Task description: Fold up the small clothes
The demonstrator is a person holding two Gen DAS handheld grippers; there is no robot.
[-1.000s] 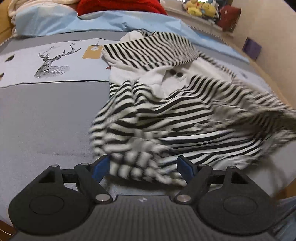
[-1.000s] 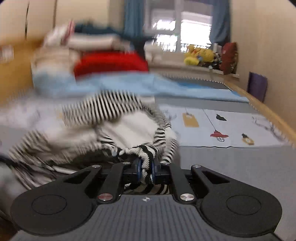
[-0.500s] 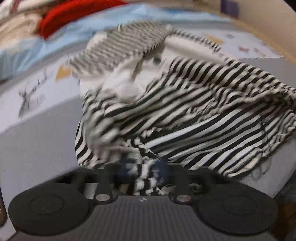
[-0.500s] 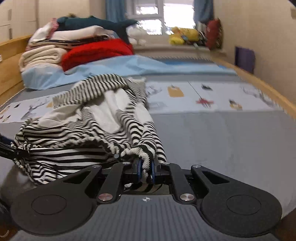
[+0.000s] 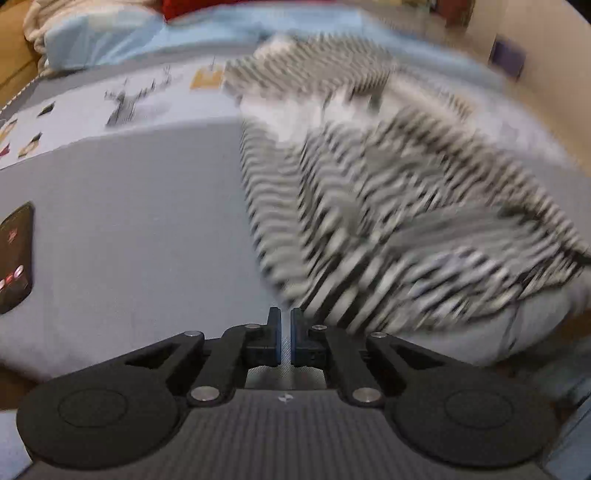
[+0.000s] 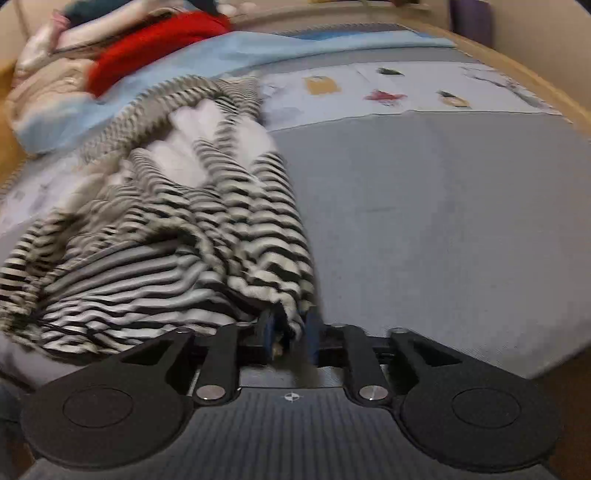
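A black-and-white striped small garment (image 5: 388,206) lies crumpled on the grey bed sheet (image 5: 129,221), blurred by motion. My left gripper (image 5: 284,328) sits just left of its near edge, shut, with only a thin gap and nothing between the pads. In the right wrist view the same striped garment (image 6: 207,229) spreads to the left and ahead. My right gripper (image 6: 290,330) is low over the bed, its jaws opening, and the garment's near corner hangs loosely between the blue pads.
A dark phone-like device (image 5: 14,258) lies at the bed's left edge. Light blue bedding (image 5: 110,33), a red blanket (image 6: 155,44) and folded covers pile at the far end. A wooden bed frame (image 6: 517,48) borders the right. Bare grey sheet (image 6: 424,221) stretches right of the garment.
The left jaws closed and the gripper slid left, off the garment's edge. The right gripper sank toward the bed and its jaws parted, loosening the corner it had pinched.
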